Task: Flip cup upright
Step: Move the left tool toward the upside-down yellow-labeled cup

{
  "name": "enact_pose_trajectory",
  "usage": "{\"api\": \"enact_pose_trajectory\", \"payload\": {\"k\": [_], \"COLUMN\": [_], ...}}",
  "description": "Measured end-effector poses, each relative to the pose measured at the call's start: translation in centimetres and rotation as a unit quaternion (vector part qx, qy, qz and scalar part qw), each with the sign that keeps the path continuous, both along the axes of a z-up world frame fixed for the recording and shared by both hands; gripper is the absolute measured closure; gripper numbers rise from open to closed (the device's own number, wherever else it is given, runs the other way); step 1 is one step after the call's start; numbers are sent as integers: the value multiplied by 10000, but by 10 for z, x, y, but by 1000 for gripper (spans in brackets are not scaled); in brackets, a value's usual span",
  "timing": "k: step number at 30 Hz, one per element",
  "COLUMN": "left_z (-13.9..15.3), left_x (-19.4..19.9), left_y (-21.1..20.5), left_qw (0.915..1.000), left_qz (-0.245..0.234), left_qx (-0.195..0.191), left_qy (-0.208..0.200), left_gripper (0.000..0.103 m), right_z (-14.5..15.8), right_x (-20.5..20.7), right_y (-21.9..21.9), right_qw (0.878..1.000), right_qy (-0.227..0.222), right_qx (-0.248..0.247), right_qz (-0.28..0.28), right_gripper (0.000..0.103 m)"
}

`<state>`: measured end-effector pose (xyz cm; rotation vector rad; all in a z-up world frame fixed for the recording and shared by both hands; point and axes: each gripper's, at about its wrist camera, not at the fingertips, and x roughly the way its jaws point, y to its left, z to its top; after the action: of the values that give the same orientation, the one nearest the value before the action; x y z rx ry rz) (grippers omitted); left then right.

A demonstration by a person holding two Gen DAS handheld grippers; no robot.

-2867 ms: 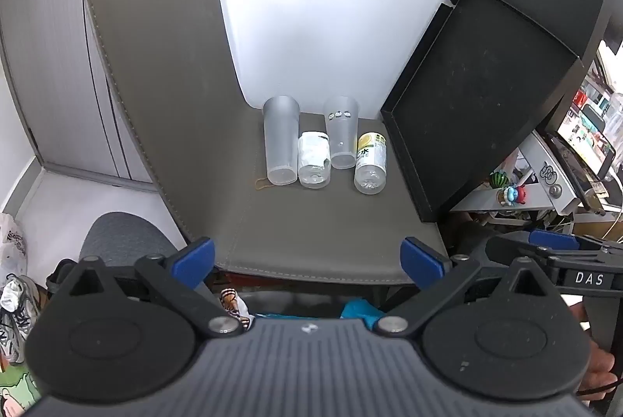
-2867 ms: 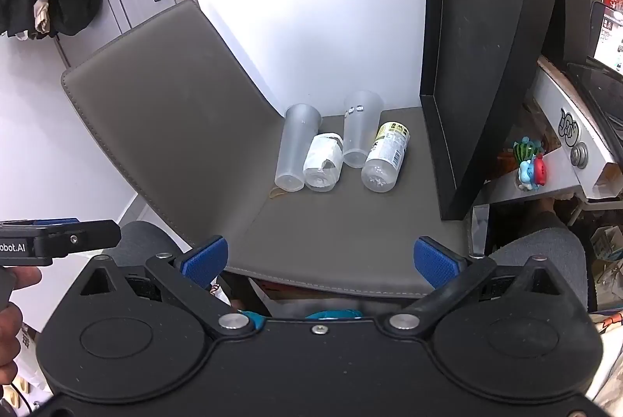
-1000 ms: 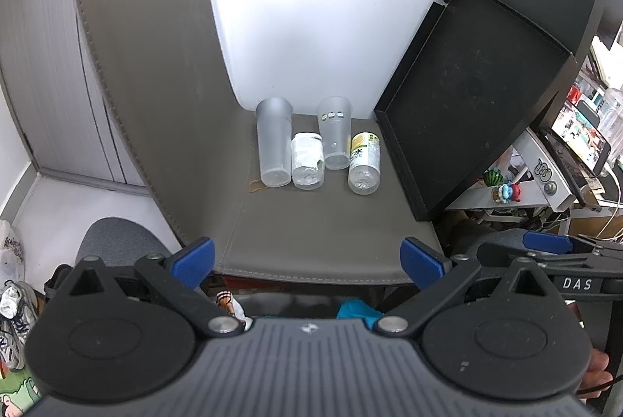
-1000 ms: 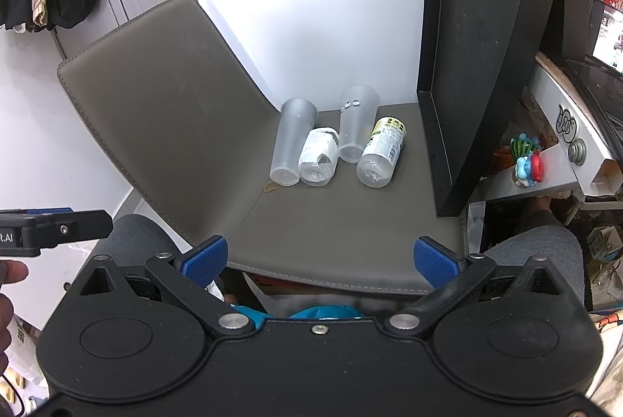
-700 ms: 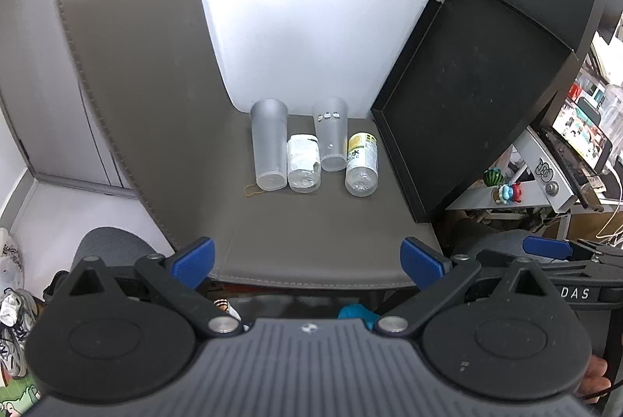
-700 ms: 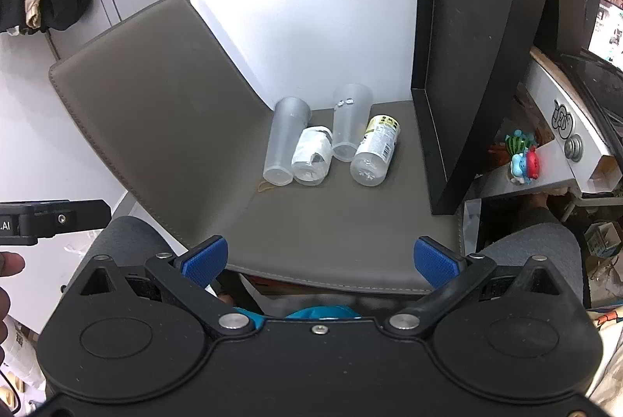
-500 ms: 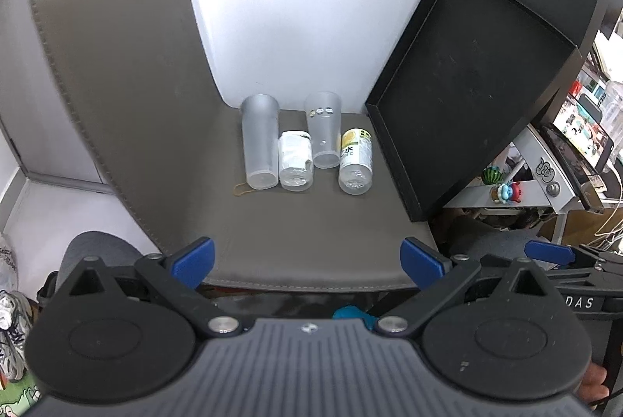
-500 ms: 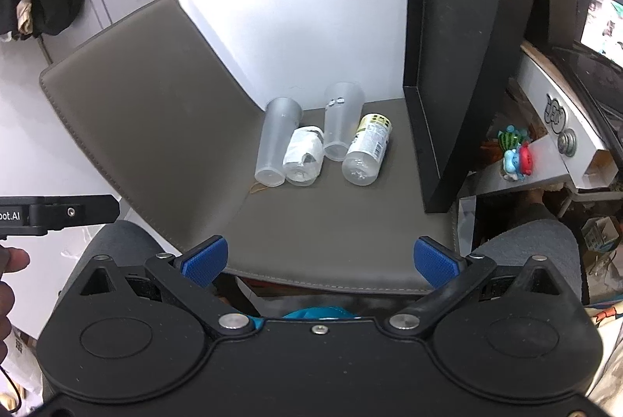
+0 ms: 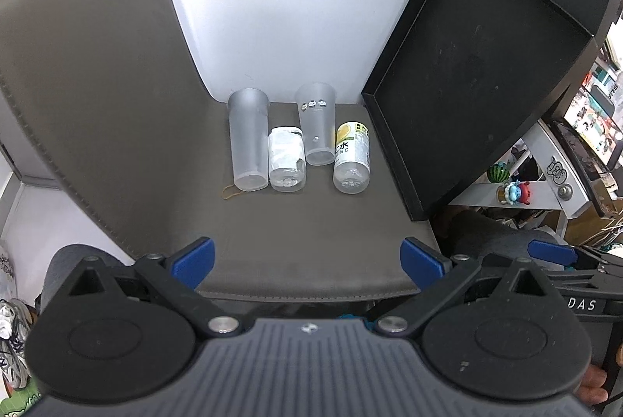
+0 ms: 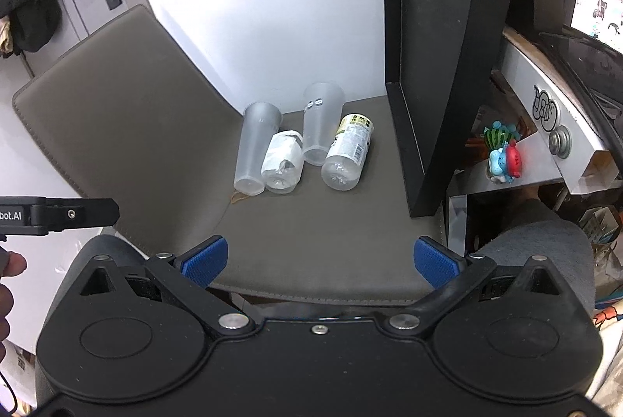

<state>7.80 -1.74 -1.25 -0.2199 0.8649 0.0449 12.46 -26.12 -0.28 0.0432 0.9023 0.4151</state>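
Observation:
A frosted cup [image 9: 248, 140] [image 10: 257, 147] and a clear cup with small stickers [image 9: 317, 123] [image 10: 321, 123] lie on their sides on the grey chair seat [image 9: 307, 230] [image 10: 311, 234], mouths toward the wall. Two plastic bottles lie beside them: one with a white label [image 9: 287, 160] [image 10: 282, 162], one with a yellow label [image 9: 351, 157] [image 10: 347, 152]. My left gripper [image 9: 307, 259] is open and empty above the seat's front edge. My right gripper [image 10: 318, 261] is open and empty, also at the front edge, well short of the cups.
A black tray [image 9: 479, 82] [image 10: 420, 74] leans upright at the seat's right side. The chair back [image 9: 89, 66] rises on the left. A rubber band [image 9: 232, 190] lies by the frosted cup. A cluttered shelf with small toys [image 10: 502, 152] stands to the right.
Both grippers have shifted slightly, so the cups and bottles sit a little lower and more central in view. Nothing on the seat has moved. Both grippers stay open.

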Motion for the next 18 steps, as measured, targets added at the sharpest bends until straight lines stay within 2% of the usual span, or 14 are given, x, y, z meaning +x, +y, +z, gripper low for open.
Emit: {"api": "enact_pose_trajectory", "payload": {"k": [13,18], "left_z": [-10,-15], "left_x": [52,71], "left_y": [-10,-12], "left_qw": [9998,9999], "left_qz": [-169,-86], "left_qx": [6,-14], "left_qy": [128,133], "left_gripper": [2,3], "right_z": [-18,-22], "right_x": [29,40], "right_y": [-8,-10], "right_qw": [9999,9997], "right_qy": [67,52], "right_qx": [5,83], "right_qz": [-156,-236], "right_gripper": [0,0]}}
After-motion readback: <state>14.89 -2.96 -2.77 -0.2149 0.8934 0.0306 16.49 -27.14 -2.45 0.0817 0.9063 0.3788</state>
